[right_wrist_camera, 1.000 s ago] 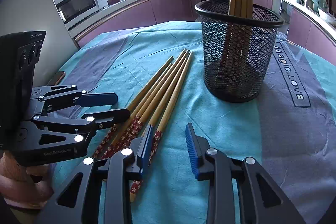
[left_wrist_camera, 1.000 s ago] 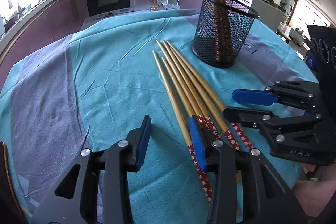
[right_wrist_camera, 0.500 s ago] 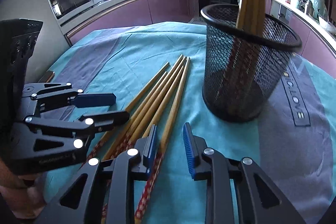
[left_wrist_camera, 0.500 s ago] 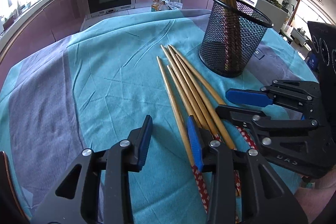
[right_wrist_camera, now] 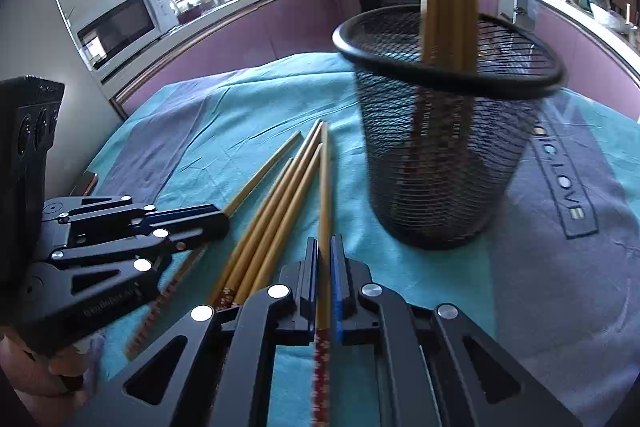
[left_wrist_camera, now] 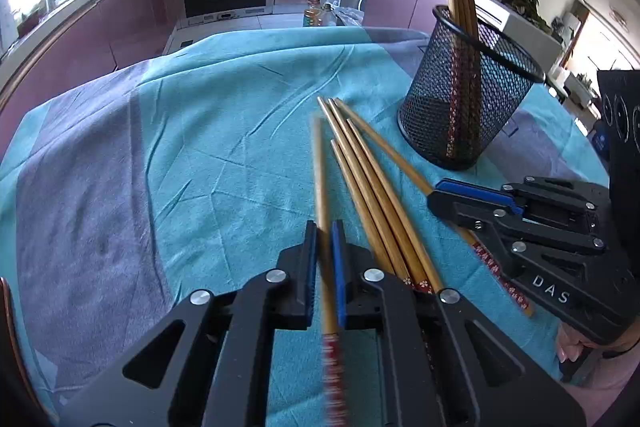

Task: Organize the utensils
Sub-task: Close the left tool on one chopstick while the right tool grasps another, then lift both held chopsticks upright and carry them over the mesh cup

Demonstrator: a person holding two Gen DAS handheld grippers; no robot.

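Between my left tool's [left_wrist_camera: 324, 259] jaws: one bamboo chopstick with red floral handle [left_wrist_camera: 320, 187], clamped. Right tool [right_wrist_camera: 325, 267] clamped on another [right_wrist_camera: 324, 195]. Pick step. Next: lift both, tip into black mesh cup [right_wrist_camera: 448, 163] ahead-right.

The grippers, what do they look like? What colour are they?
Both grippers, the left and the right, are black angular frames with triangular cut-outs and round silver bolts. Each has two flat fingers lined with ribbed blue pads. The right gripper's side carries the white letters DAS. A black box with round holes sits behind each. Bare fingertips show; no sleeves or cables are visible.
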